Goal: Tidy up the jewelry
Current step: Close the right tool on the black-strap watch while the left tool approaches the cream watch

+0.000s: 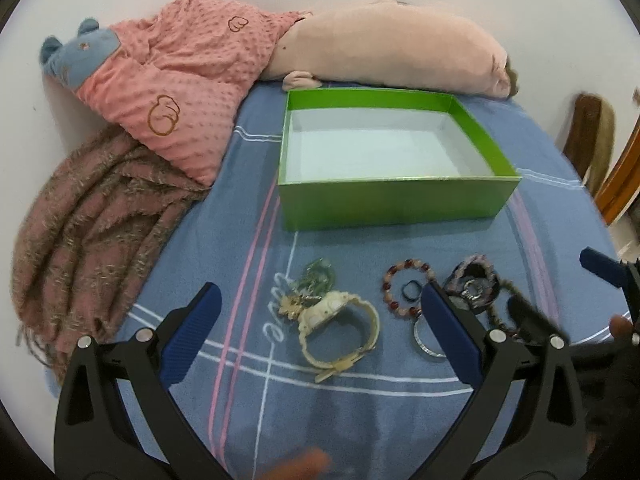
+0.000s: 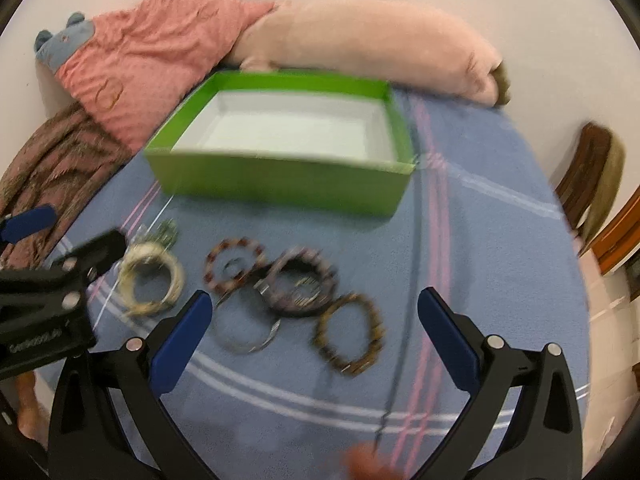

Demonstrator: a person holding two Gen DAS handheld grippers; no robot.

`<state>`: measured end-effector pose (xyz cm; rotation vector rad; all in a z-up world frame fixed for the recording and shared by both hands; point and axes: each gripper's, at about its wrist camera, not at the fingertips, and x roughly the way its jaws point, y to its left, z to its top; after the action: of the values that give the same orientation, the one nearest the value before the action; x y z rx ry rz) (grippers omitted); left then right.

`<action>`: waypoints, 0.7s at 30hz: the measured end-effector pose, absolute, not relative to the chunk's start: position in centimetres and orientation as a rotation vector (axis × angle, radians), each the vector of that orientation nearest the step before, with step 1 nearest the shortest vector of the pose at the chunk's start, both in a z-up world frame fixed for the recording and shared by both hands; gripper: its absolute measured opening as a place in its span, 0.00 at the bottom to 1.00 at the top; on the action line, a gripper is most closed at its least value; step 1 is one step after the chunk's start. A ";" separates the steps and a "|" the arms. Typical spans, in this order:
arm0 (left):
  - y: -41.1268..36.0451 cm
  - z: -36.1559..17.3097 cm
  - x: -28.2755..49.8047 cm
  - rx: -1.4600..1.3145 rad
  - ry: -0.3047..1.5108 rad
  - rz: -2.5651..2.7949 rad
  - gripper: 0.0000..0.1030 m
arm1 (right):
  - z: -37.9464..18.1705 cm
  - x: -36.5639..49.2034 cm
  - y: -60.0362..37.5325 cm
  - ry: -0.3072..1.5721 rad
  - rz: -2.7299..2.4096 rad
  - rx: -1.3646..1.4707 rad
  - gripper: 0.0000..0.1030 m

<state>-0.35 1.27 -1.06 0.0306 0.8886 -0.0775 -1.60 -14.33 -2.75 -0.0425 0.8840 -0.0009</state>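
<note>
left wrist view: the left gripper [image 1: 320, 326] hovers with jaws wide apart over the cream, hard-looking glossy wristwatch [image 1: 340, 326], a likely first pick. just beside it lie a red-and-white beaded bracelet [image 1: 404, 290] and a dark purple bead cluster [image 1: 474, 282], all loose on the blue woven bedsheet [image 1: 360, 420]. the open green cardboard box [image 1: 400, 200] sits empty beyond, near enough to drop things in.

right wrist view, blurred: the right gripper [image 2: 316, 336] gapes too, holding nothing, above a thin silver bangle [image 2: 248, 334] and a brown beaded bracelet [image 2: 350, 332]; jewelry lies in a row before the box.
</note>
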 end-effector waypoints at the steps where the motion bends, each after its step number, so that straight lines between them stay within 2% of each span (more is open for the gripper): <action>1: 1.6 -1.0 -0.2 0.026 0.897 -0.074 0.98 | -2.4 -1.5 -15.0 0.870 0.012 -0.027 0.99; 5: 2.7 -0.8 -0.2 0.014 0.889 -0.077 0.97 | -3.4 -0.1 -17.6 0.956 0.059 0.067 0.99; 6: 3.0 -0.9 0.0 0.003 0.890 -0.081 0.97 | -3.7 0.1 -18.1 0.971 0.057 0.073 0.95; 7: 3.4 -1.1 0.3 -0.013 0.904 -0.095 0.89 | -4.3 0.4 -18.6 1.000 0.044 0.087 0.84; 8: 3.5 -1.3 0.5 -0.015 0.918 -0.102 0.74 | -4.8 0.6 -19.0 1.029 0.047 0.101 0.76; 9: 3.6 -1.8 1.1 -0.010 0.951 -0.108 0.67 | -5.3 0.8 -19.2 1.064 0.066 0.118 0.62; 10: 3.7 -2.3 1.5 -0.009 0.976 -0.111 0.52 | -6.0 1.2 -19.1 1.103 0.097 0.126 0.52; 11: 3.7 -2.8 1.9 -0.006 1.000 -0.119 0.41 | -6.4 1.3 -18.8 1.123 0.114 0.116 0.50; 13: 3.5 -3.7 2.1 0.002 1.028 -0.137 0.40 | -6.9 1.3 -18.3 1.130 0.122 0.091 0.47; 17: 3.2 -5.1 2.4 -0.005 1.077 -0.163 0.49 | -7.3 1.8 -17.5 1.128 0.128 0.071 0.46; 21: 3.2 -5.3 2.6 0.001 1.084 -0.157 0.52 | -6.6 2.6 -17.3 1.090 0.099 0.065 0.44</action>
<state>2.55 3.17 -5.30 0.0014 1.0836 -0.1568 2.61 -17.30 -6.57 0.0647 1.0901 0.0989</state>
